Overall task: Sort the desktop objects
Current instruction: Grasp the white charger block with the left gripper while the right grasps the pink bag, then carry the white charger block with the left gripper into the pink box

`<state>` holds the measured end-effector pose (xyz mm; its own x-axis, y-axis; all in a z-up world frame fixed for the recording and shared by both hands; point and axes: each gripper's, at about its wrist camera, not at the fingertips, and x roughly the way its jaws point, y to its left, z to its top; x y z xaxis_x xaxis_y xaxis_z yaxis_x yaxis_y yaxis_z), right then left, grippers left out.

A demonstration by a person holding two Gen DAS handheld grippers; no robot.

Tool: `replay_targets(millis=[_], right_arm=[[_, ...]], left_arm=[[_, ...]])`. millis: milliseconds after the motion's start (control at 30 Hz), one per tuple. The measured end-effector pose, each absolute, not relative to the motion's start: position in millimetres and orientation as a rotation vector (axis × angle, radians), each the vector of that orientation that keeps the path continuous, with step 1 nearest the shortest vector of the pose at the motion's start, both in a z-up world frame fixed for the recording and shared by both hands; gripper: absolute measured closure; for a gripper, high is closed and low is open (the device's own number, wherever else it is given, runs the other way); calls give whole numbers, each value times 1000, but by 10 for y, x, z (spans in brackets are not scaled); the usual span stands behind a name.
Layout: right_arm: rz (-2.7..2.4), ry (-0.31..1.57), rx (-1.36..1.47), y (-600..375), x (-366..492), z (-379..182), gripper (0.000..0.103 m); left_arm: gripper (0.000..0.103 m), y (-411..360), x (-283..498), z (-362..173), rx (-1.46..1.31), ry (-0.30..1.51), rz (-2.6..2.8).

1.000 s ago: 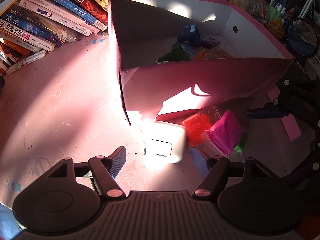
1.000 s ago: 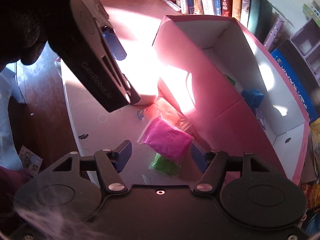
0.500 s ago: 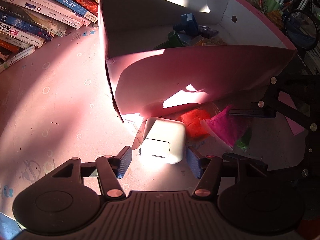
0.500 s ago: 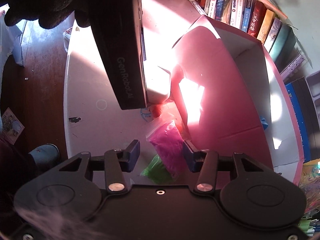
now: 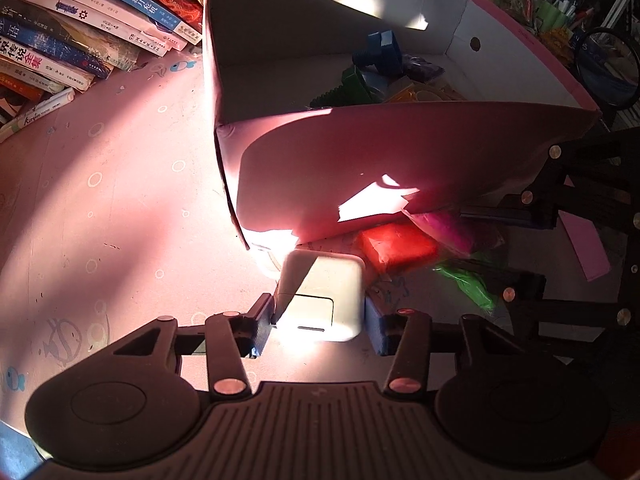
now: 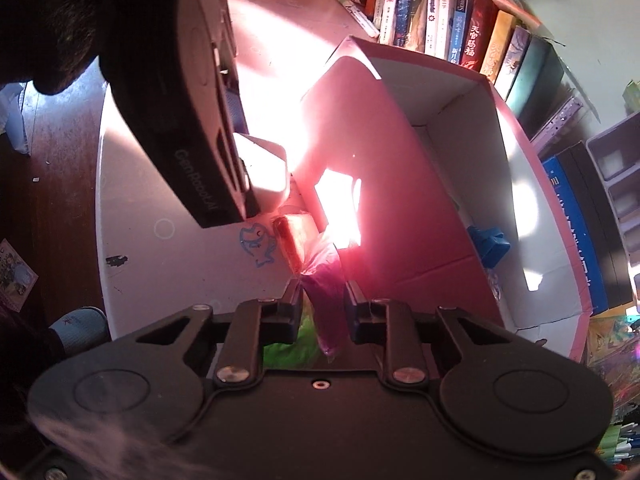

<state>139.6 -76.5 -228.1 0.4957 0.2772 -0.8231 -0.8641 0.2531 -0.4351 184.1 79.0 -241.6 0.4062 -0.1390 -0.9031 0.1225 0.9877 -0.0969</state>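
A white charger block (image 5: 322, 294) lies on the pink desk in front of the pink cardboard box (image 5: 400, 168). My left gripper (image 5: 318, 326) is shut on the charger, a pad against each side. It also shows in the right wrist view (image 6: 264, 176). My right gripper (image 6: 322, 304) is shut on a magenta clay bag (image 6: 326, 292), seen from the left wrist view (image 5: 452, 228) too. An orange clay bag (image 5: 396, 246) and a green one (image 5: 468, 284) lie beside it. The box holds a blue block (image 5: 382, 54) and several other items.
Rows of books (image 5: 80, 28) stand at the back left and behind the box (image 6: 440, 16). A white marker (image 5: 36, 110) lies by the books. A pink paper strip (image 5: 584, 244) lies at the right. The desk's front edge (image 6: 100, 200) drops to a wooden floor.
Both grippers have closed from open: the left onto the white charger, the right onto the magenta bag. Both moved forward toward the box.
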Motion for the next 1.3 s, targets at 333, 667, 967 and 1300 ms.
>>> replay_targets(millis=[333,667,967,1300], right_arm=[[845,747,-930,-899,1469,-2186,97],[906,635,-1055,-748,1349,-2311,41],[905,702,-1054,-723,1580,-2462,76],[893,669,-935,-951,1531,-2082,87]], left_arm=[[57,843,1753,-2300,-64,1130,-117],[57,884,1500,-2096,-119,1104,-44],[57,922,1262,-2014,-163,1089,24],[57,791,1213,-1804,-146,1043,23]])
